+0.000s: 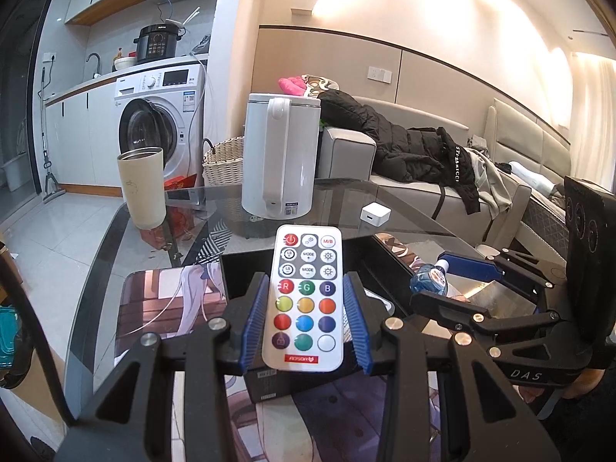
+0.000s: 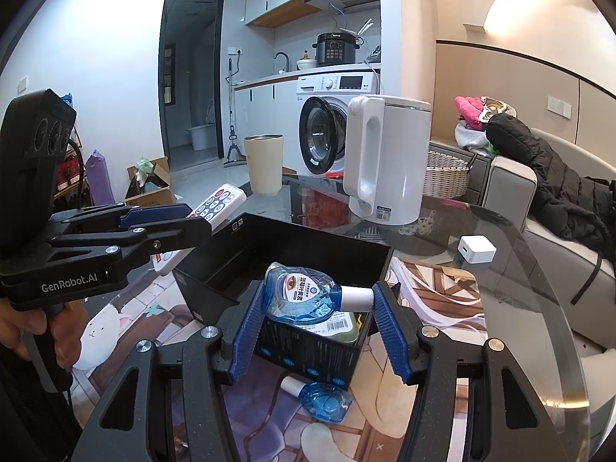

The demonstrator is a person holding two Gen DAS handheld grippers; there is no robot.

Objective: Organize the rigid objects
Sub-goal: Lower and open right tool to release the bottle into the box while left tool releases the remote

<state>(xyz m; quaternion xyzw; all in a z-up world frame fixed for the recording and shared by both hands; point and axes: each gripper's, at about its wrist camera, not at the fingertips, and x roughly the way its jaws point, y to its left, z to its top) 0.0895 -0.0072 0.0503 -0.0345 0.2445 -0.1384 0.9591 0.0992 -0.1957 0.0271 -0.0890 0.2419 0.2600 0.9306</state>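
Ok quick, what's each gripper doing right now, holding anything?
Left gripper: closed on the white remote.
Right gripper: closed on the blue eye-drop bottle, above the black box.

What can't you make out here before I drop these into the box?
- Box floor: right wrist view, near wall and held eye-drop bottle hide it.
- Green item in box: mostly covered by that bottle.
- Remote underside, box beneath: left wrist view, remote blocks them.
- Bottle label text: too small.
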